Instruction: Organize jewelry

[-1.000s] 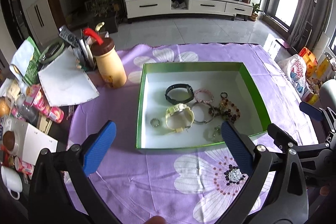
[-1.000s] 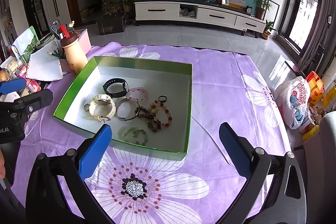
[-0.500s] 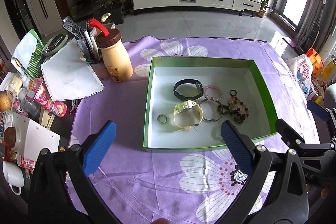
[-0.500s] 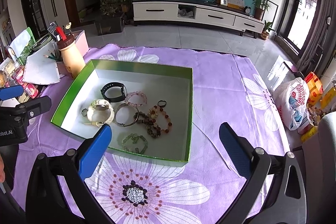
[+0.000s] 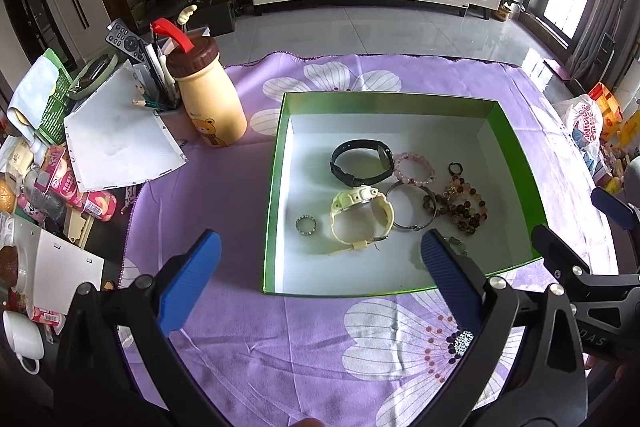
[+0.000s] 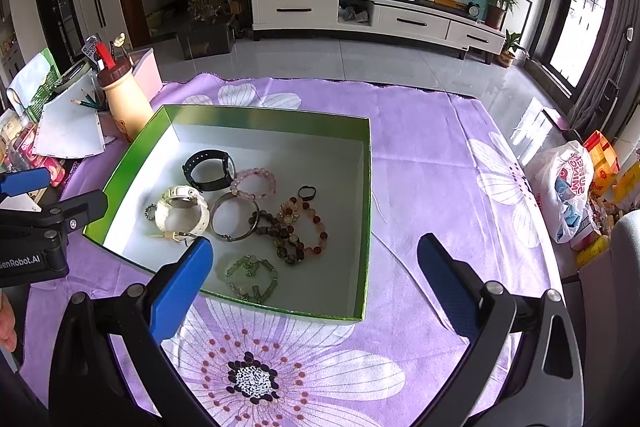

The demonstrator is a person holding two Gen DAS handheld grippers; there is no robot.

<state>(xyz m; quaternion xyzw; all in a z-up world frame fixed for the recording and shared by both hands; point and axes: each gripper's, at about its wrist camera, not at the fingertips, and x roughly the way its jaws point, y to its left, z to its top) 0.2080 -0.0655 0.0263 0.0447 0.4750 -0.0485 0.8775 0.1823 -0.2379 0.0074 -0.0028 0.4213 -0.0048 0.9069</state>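
A green box (image 5: 276,187) (image 6: 366,211) with a white floor sits on the purple flowered cloth. In it lie a black watch (image 5: 360,163) (image 6: 209,171), a cream watch (image 5: 360,215) (image 6: 182,213), a pink bead bracelet (image 5: 414,169) (image 6: 254,183), a metal bangle (image 5: 408,207) (image 6: 234,219), brown bead bracelets (image 5: 464,207) (image 6: 296,231), a small ring (image 5: 306,225), a black ring (image 6: 307,191) and a pale green bracelet (image 6: 252,277). My left gripper (image 5: 316,279) and right gripper (image 6: 314,279) are both open and empty, held above the near side of the box.
A cream bottle with a brown cap (image 5: 208,99) (image 6: 122,99) stands left of the box. Papers (image 5: 116,143), pens, a remote and snack packs crowd the left edge. A white mug (image 5: 22,339) sits at the near left. A plastic bag (image 6: 568,187) lies to the right.
Both grippers have drawn back and risen a little, so the box sits farther off in each view. The jaws stay open. The jewelry has not moved.
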